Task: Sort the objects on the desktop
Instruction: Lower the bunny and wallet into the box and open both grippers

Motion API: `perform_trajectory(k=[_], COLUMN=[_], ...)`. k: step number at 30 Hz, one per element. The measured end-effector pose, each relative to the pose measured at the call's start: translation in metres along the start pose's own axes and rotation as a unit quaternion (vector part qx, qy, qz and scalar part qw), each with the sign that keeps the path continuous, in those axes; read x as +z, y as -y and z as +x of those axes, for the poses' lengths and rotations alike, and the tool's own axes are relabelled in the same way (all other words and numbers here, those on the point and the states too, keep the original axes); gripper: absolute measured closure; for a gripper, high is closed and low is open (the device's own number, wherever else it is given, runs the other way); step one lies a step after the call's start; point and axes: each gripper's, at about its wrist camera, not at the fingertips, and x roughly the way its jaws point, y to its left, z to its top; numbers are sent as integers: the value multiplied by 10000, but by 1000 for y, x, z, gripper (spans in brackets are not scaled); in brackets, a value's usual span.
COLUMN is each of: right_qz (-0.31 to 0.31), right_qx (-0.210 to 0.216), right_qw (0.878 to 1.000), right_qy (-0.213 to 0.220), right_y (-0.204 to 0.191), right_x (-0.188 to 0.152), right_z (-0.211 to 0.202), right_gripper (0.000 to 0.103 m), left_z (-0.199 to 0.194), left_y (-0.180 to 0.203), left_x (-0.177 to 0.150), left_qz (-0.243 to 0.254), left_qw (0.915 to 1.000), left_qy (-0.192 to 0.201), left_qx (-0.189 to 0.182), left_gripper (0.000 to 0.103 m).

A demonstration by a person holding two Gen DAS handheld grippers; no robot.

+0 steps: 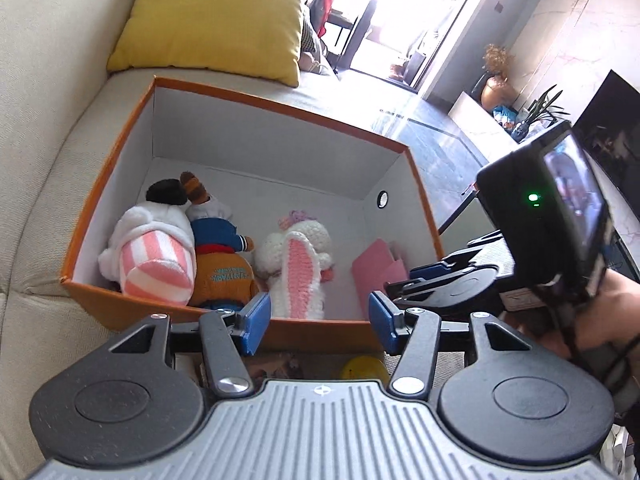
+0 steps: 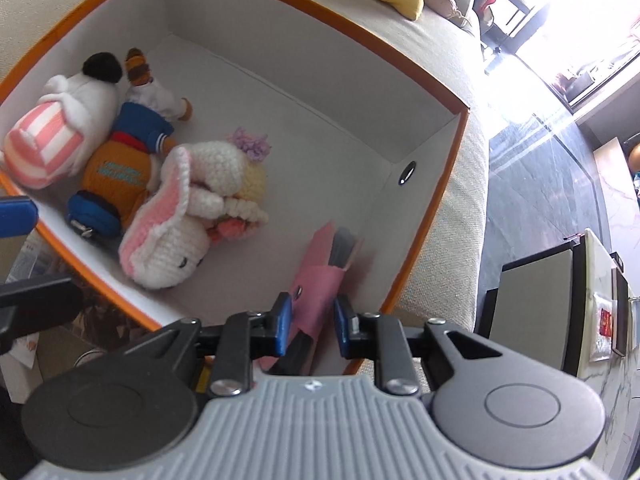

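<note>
Left gripper (image 1: pixel 317 322): released, blue pads (image 1: pixel 256 320) wide apart with nothing between them, poised at the near rim of an orange box (image 1: pixel 280 106) with a white interior; the box sitting on a beige sofa (image 1: pixel 48 120), a yellow cushion (image 1: pixel 216 16) beyond its far wall.

Ahead of the left gripper, inside the box, 3 soft toys: straight ahead a white crocheted bunny (image 1: pixel 298 268), its pink-lined ear up toward the camera; to its left an orange plush figure in a blue jacket (image 1: pixel 224 264); further left a white plush with pink and white stripes and a black top (image 1: pixel 156 248), pressed against the orange one. Ahead and to the right, a pink pouch (image 1: pixel 378 264) leaning at the box's right wall. Just under the left gripper, outside the box, part of a yellow round thing (image 1: pixel 362 368). Off to the right, the right gripper's black body and screen, gripped by a hand (image 1: pixel 608 312).

Right gripper (image 2: pixel 310 322): pointing down into the box's near right corner, pads narrow and set either side of the pink pouch (image 2: pixel 320 284); left pad against the pouch, contact at the right pad impossible to tell, so grip uncertain. Grey cards or sheets (image 2: pixel 344 248) sticking out of the pouch's far end. Ahead and left of this gripper, the crocheted bunny (image 2: pixel 176 248) lying on its side, the other 2 toys beyond it by the left wall.
</note>
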Motion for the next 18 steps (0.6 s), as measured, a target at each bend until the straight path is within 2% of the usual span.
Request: perform_trajectory(k=[3, 5, 6, 7, 11, 18], right_qz=[76, 109, 116, 111, 124, 492], right_qx=[82, 152, 146, 158, 245, 361], right_qw=[9999, 9997, 9996, 9993, 9981, 9921], right_qy=[46, 142, 210, 305, 548, 1098], right_y=[2, 3, 3, 5, 4, 5], right_x=[-4, -7, -9, -12, -19, -39], right_z=[-4, -10, -14, -19, -24, -32], right_gripper=[78, 72, 64, 62, 61, 61], left_z=[-5, -7, -8, -10, -17, -28], left_y=[2, 3, 4, 4, 5, 7], left_x=[-5, -9, -12, -14, -25, -46], left_qz=[-69, -63, -50, -43, -67, -55], left_qw=[10000, 10000, 10000, 10000, 9999, 9997], left_qy=[33, 50, 56, 59, 89, 186], left_qx=[-3, 2, 3, 15, 95, 174], left_gripper=[40, 40, 40, 40, 40, 40])
